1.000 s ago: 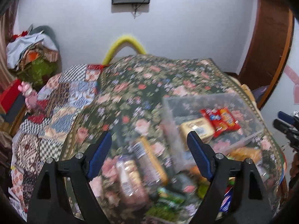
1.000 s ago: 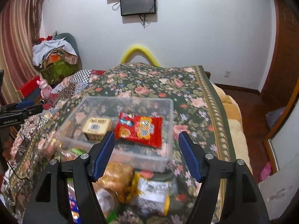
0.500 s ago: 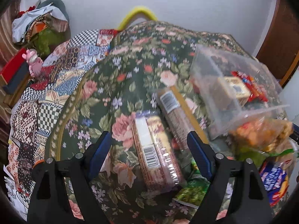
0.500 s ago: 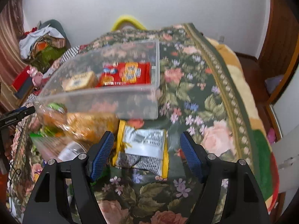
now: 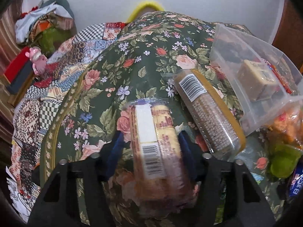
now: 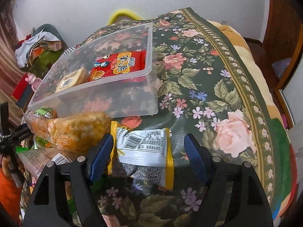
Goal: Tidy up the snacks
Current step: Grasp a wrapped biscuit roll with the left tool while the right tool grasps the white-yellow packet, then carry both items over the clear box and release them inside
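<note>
My left gripper [image 5: 150, 143] has its blue pads around a long yellow-and-white biscuit pack [image 5: 154, 136] lying on the floral bedspread; the pads look close to its sides. A brown biscuit pack [image 5: 206, 115] lies to its right. My right gripper [image 6: 149, 153] is open and straddles a white-and-yellow snack packet [image 6: 145, 151]. A clear plastic bin [image 6: 121, 92] holds a red snack bag [image 6: 121, 64] and a tan box [image 6: 73, 79]. The bin also shows in the left wrist view [image 5: 251, 71].
A clear bag of orange puffs [image 6: 73, 130] lies left of the white packet, over green packets [image 6: 42, 113]. A blue packet [image 5: 296, 181] and a green one [image 5: 282, 160] lie at the right. The bed edge [image 6: 265, 113] drops off to the right.
Both grippers have dropped and moved forward. The left pads have narrowed around the yellow-and-white biscuit pack. The right gripper now straddles the white-and-yellow packet.
</note>
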Tool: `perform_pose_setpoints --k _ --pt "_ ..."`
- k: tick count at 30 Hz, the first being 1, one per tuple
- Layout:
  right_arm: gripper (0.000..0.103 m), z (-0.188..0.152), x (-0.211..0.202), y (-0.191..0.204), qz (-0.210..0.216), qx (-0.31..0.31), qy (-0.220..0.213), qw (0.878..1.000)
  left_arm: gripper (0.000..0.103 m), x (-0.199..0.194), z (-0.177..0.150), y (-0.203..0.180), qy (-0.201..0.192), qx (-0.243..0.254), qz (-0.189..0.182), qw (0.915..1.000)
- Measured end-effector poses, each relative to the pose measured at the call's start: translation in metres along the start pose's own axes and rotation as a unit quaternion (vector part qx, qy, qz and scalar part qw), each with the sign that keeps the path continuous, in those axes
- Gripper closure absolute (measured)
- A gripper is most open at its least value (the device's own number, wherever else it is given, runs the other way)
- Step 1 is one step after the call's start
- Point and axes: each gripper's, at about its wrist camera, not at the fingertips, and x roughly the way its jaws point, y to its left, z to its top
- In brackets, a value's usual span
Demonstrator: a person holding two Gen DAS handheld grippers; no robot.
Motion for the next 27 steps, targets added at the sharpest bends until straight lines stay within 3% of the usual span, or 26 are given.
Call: perform_pose_setpoints --k 1,11,14,16,27 --pt "0.029 0.0 0.0 0.0 0.001 -0.003 0.001 1.0 0.058 -0.001 -0.001 0.0 -0.003 0.0 0.003 1.0" --pt "0.026 -0.002 0.008 0.0 0.026 -0.003 0.022 0.999 0.058 -0.037 0.0 -0.002 -0.034 -0.003 -0.025 0.9991" --pt "0.035 -0.001 0.008 0.003 0.03 -0.009 0.023 0.999 0.058 -0.056 0.005 -0.009 -0.05 -0.001 -0.037 0.9981" --pt "0.049 -0.001 0.007 0.005 0.036 -0.013 0.024 0.999 0.058 -0.067 0.008 -0.014 -0.061 0.001 -0.046 0.9971" --pt "0.059 -0.007 -0.015 -0.006 0.017 -0.001 -0.001 1.0 0.058 -0.118 0.022 -0.045 -0.109 0.022 -0.081 0.9906"
